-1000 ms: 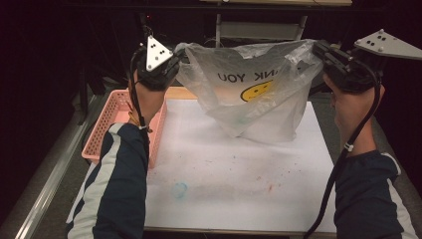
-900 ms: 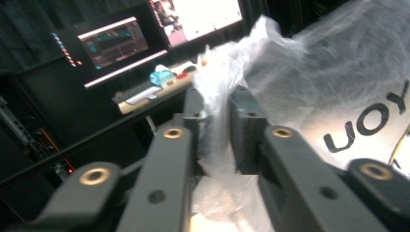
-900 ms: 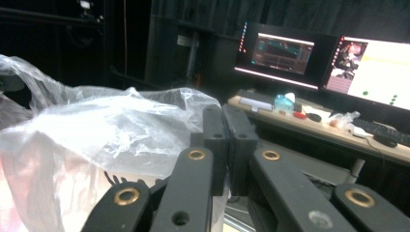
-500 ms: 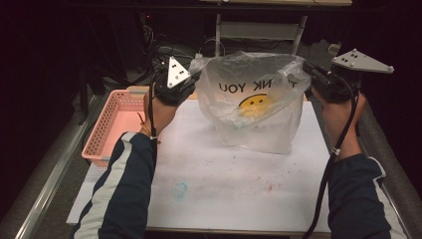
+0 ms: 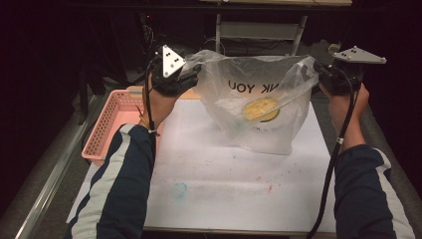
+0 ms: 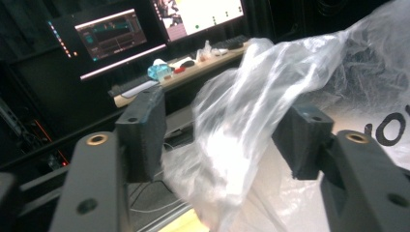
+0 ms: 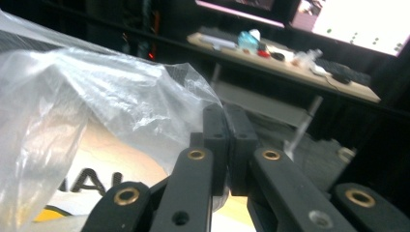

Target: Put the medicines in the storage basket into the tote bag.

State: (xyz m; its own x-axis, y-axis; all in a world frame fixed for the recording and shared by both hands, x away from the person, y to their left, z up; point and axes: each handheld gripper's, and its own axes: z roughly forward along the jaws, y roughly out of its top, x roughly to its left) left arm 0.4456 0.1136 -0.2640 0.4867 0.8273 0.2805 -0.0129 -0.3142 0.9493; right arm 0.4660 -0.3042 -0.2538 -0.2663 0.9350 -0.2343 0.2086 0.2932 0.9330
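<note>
Setting the clear plastic shopping bag with black lettering and a yellow smiley face [image 5: 259,107] down on the white paper-covered counter [image 5: 224,169] looks to us like the step in hand. The bag hangs between our two claws, its bottom apparently resting on the counter below them. Our right claw [image 7: 227,145] has its jaws pressed together on the bag's thin rim, which bunches just to its left in the right gripper view. Our left claw [image 6: 227,135] has just been opening: its jaws stand spread, and the crumpled film of the bag's other rim lies loose between them, with neither pad pressing on it. In the high view that left claw [image 5: 191,79] sits right at the bag's upper corner, and a pink perforated plastic basket [image 5: 112,124] lies below and outboard of it.

We judge one side is now let go. Next, we would draw the left claw clear of the film without snagging it, then spread the right claw's jaws once the bag sits steady.
</note>
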